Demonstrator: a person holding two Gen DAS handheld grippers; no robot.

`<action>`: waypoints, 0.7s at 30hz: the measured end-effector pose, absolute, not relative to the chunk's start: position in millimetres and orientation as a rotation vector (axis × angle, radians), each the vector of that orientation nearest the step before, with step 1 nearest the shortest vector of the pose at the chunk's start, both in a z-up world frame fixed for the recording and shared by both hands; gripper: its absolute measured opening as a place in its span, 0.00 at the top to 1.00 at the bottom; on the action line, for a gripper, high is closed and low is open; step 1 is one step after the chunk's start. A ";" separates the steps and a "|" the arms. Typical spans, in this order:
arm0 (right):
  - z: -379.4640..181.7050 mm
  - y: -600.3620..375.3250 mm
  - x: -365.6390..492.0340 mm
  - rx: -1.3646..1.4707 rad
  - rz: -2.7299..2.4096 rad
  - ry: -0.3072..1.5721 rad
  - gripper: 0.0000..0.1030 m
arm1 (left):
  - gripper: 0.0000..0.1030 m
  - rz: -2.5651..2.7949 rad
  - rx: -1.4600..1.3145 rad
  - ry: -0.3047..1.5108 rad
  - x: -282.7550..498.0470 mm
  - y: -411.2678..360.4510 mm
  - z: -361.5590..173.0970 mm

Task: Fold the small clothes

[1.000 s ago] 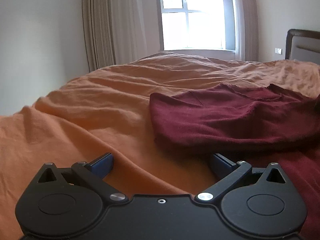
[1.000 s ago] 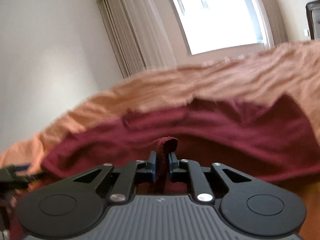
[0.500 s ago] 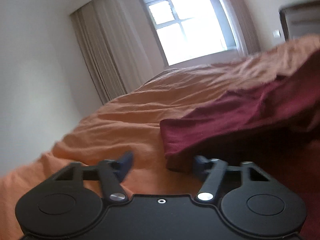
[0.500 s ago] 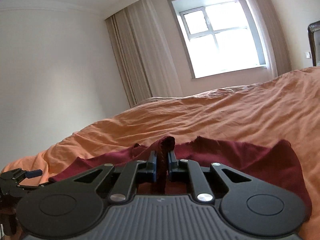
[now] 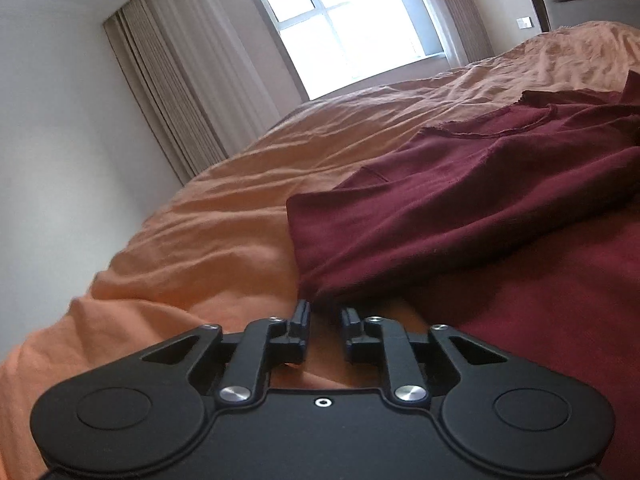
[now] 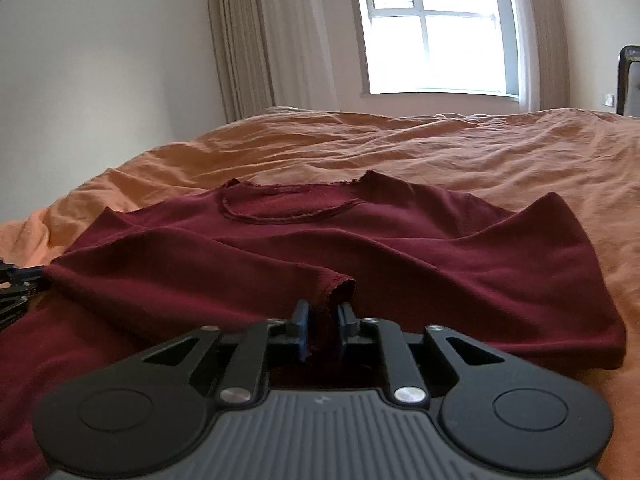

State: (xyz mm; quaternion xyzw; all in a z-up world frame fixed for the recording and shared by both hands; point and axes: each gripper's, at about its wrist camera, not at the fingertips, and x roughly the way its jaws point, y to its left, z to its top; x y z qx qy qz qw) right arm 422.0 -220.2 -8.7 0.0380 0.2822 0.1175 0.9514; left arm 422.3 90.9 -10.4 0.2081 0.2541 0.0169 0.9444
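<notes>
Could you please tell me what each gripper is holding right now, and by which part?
The right gripper pinches the maroon T-shirt by a bunched hemmed edge. The left gripper holds nothing: its jaws stand apart just short of the shirt's folded edge.

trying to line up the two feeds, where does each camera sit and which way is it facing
Left wrist: on the left gripper, low over the orange bedsheet, tilted, facing the window; its jaws stand slightly apart at the maroon shirt edge.
Right wrist: on the right gripper, level, facing the same window; jaws pinch a shirt fold.
Shared: shirt, bedsheet, window, curtain.
</notes>
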 end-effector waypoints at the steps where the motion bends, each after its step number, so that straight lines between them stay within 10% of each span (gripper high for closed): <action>1: -8.6 -220.9 419.6 0.068 0.234 0.576 0.75 | 0.74 0.031 0.409 0.520 421.2 94.0 -9.2; 7: -2.0 -228.5 396.8 0.028 0.234 0.570 0.25 | 0.13 0.092 0.261 0.518 391.1 110.9 5.6; 11: 1.9 -241.3 365.3 -0.002 0.273 0.565 0.02 | 0.01 0.120 0.170 0.520 358.1 115.7 13.8; 21: -12.8 -291.7 262.2 -0.029 0.216 0.611 0.00 | 0.01 0.002 -0.003 0.576 279.5 94.7 5.6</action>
